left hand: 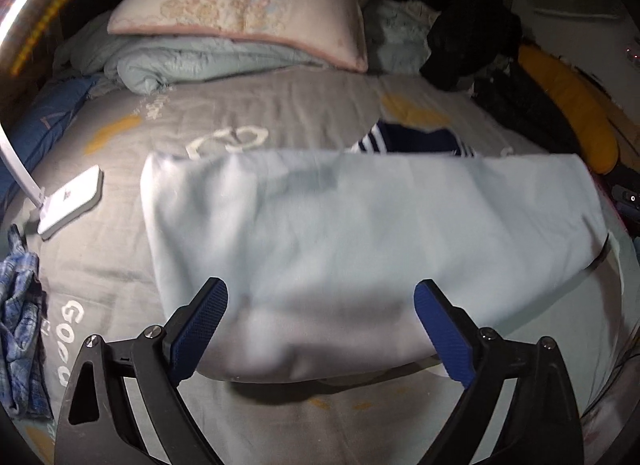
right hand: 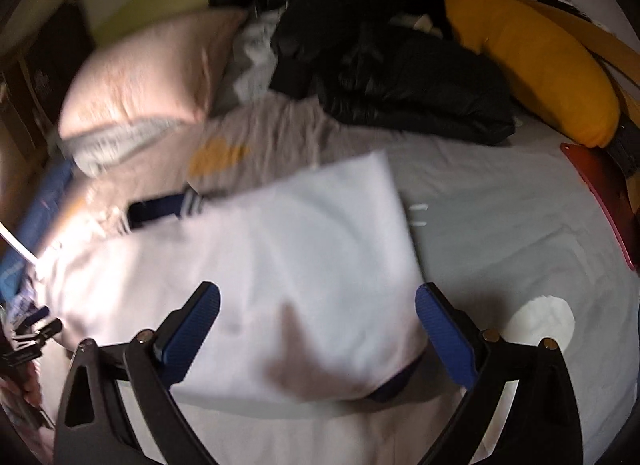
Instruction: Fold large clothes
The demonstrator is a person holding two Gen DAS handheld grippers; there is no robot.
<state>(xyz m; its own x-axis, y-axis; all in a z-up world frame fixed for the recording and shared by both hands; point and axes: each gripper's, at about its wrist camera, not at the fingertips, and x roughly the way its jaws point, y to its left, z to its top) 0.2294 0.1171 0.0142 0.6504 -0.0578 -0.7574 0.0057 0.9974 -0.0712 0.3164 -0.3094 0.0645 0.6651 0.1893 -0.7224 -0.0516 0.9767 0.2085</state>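
- Tongs, left (left hand: 320, 329): spread wide, blue pads (left hand: 202, 325) clear of any cloth, nothing held.
- Tongs, right (right hand: 318, 331): likewise spread wide and empty, pads either side of the fabric below but not pressing on it.
- Pale blue garment (left hand: 360, 233): lying folded on the bed (left hand: 260, 113), just ahead of and beneath both pairs of tongs; near edge bulging in a rounded roll between the left pads.
- Navy trim with white stripes (left hand: 416, 141): peeking out past the far edge of the fold, beyond the left tongs; in the right view, more navy showing under the near corner (right hand: 394, 385), so layers judged not squarely stacked.
- Lamp base (left hand: 72, 201): white, off to the left of the left tongs, near the garment's left edge but apart from it.
- Pillow (left hand: 240, 9), black jacket (right hand: 400, 77) and yellow cushion (right hand: 540, 65): well beyond the tongs, at the far end of the bed.
- Risk, as a judgement: puffy near roll springing open once left alone, undoing the fold.
- Further risk: pinching only the top layer on the next grab, dragging it off the navy part underneath and skewing the stack.
- Lesser risk: sweeping the left tongs sideways and knocking the lamp base; blur in the right view also leaving the exact edge hard to place.
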